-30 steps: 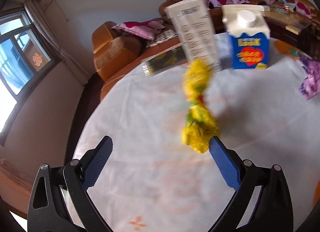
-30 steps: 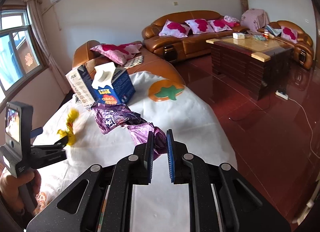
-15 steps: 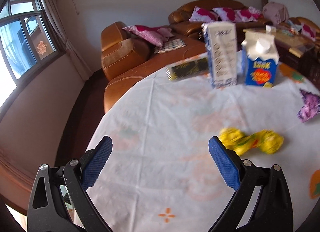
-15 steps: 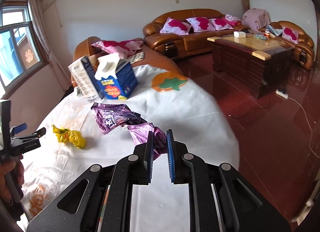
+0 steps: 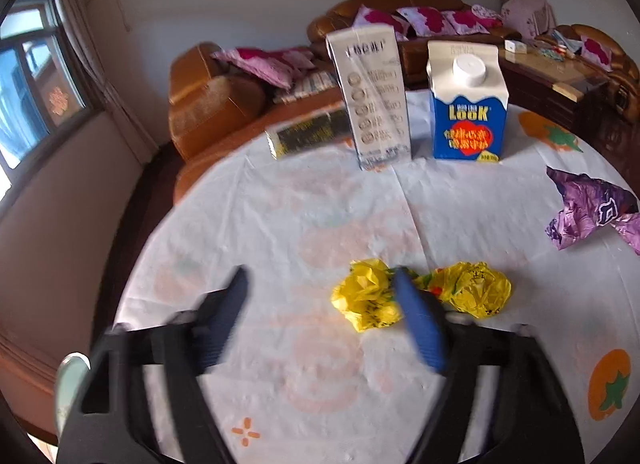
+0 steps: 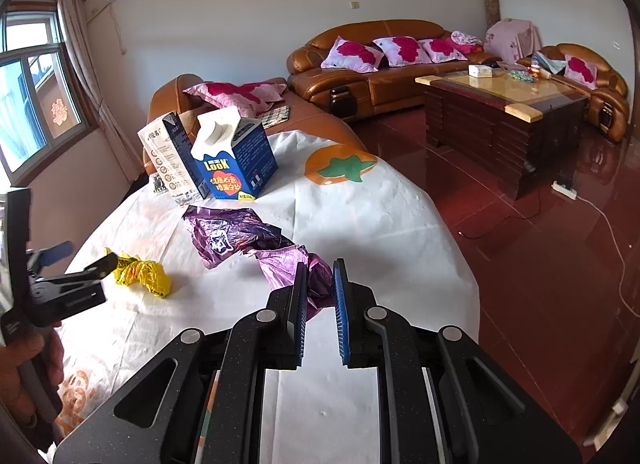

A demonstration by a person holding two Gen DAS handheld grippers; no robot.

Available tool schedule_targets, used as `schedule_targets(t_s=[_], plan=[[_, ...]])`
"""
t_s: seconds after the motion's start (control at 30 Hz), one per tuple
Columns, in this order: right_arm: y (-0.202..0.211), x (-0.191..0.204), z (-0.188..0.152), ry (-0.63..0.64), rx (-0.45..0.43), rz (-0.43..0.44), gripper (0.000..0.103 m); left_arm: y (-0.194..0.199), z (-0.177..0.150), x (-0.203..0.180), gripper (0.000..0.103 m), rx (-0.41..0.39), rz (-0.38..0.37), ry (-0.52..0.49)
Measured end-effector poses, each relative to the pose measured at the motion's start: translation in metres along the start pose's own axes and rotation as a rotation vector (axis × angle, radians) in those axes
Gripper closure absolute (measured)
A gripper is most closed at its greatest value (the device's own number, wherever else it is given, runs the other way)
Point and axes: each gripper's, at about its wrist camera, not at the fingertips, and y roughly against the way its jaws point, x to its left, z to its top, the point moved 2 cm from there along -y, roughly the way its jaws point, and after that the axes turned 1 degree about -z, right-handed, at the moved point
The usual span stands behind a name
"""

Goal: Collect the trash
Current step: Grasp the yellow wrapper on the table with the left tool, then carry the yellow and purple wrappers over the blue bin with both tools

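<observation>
Lying crumpled on the white tablecloth [image 5: 280,223], the yellow wrapper [image 5: 368,296] sat at about five o'clock from the cloth's centre in the left wrist view, twisted into two wads joined by a narrow waist. The left gripper [image 5: 320,300] had just been closing its jaws, and they stood partly open, blurred; the right finger [image 5: 420,328] crossed in front of the wrapper's waist, with one wad to the inside and the other outside it at three o'clock. The pads did not press on the wrapper. In the right wrist view the same gripper [image 6: 76,260] reached in from nine o'clock, its dark fingertip over the wrapper's [image 6: 144,274] near end, and a hand [image 6: 28,368] held its handle at the lower left edge.

The purple wrapper [image 6: 240,236] lay stretched across the middle of the cloth, and its near end ran between the fingers of the right gripper [image 6: 320,304]. Those jaws stood nearly together, clamped on the purple foil.

At twelve o'clock on the table stood a blue carton [image 5: 466,111] with a white screw cap, and just beside it at nine o'clock a tall white carton [image 5: 372,95]. A flat dark packet [image 5: 308,133] lay behind the white carton toward ten o'clock. An orange persimmon print [image 6: 340,167] marked the cloth at the far edge. Beyond the table were brown leather sofas [image 6: 380,59] with pink cushions, and a dark wooden coffee table [image 6: 500,119] on the red floor.
</observation>
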Motion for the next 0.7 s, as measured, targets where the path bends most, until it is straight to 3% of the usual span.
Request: schedule_targets(t_s=[0.07,0.1,0.43,0.7], plan=[[0.000,0.004,0.000,0.007,0.000,0.006,0.089,-0.006,-0.001,0.000,0.077,0.023,-0.047,-0.004],[0.000,0.006,0.000,0.009,0.000,0.009,0.089,-0.006,-0.002,0.001,0.081,0.024,-0.050,-0.008],[0.004,0.036,0.002,0.043,-0.010,0.052,0.089,0.037,-0.018,0.052,0.085,-0.036,0.012,-0.002],[0.001,0.093,0.001,0.123,-0.007,0.149,0.089,0.070,-0.054,0.109,0.085,-0.039,0.097,0.021]])
